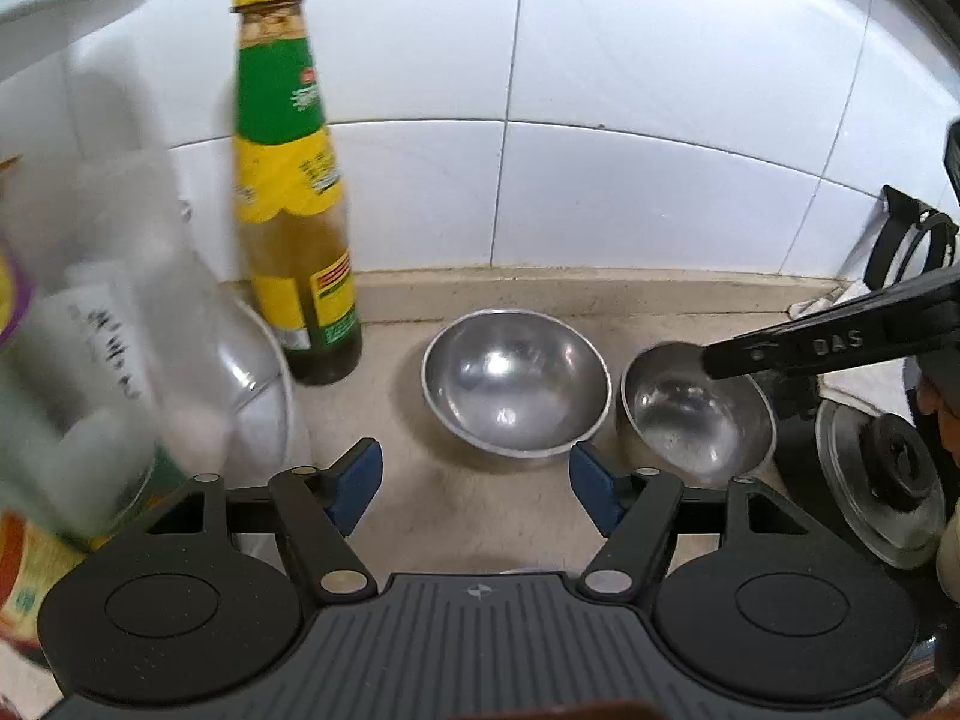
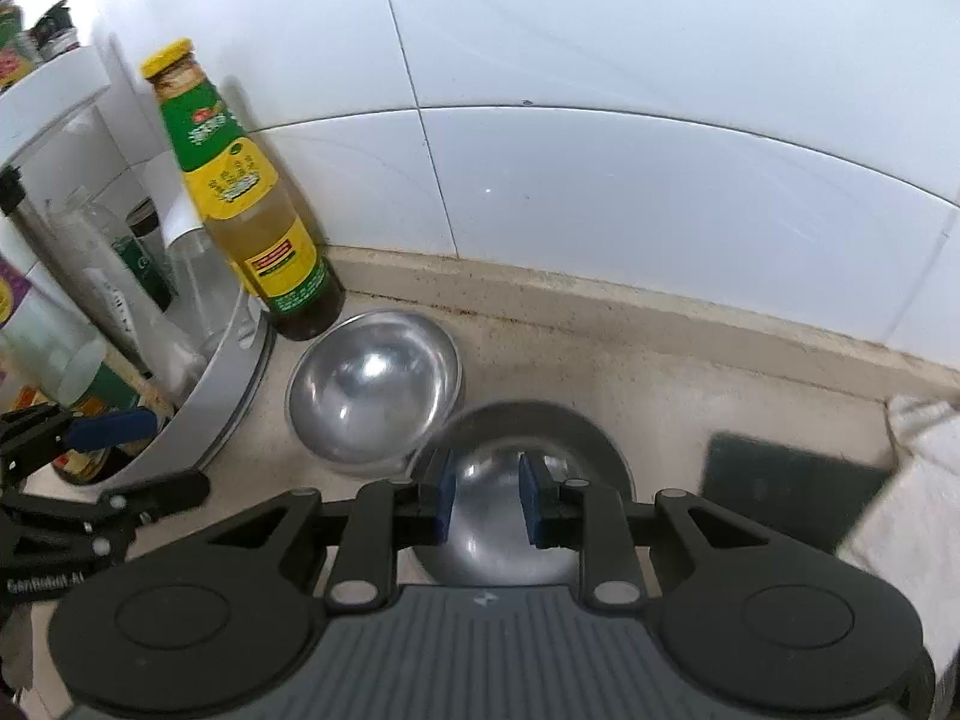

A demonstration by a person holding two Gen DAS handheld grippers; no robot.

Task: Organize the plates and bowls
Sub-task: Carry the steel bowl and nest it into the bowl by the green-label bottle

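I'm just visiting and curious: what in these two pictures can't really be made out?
- Left camera: the clear jar beside the sauce bottle is blurred, label unreadable.
- Left camera: the pot lid is cut by the right edge.
- Right camera: the right gripper hides the near rim of the smaller bowl.

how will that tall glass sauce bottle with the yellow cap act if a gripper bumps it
The tall glass sauce bottle with the yellow cap is narrow and high, so it would probably tip rather than slide. Being glass, it could break on the stone counter. The larger steel bowl sits close beside it, so a fall may knock that too.
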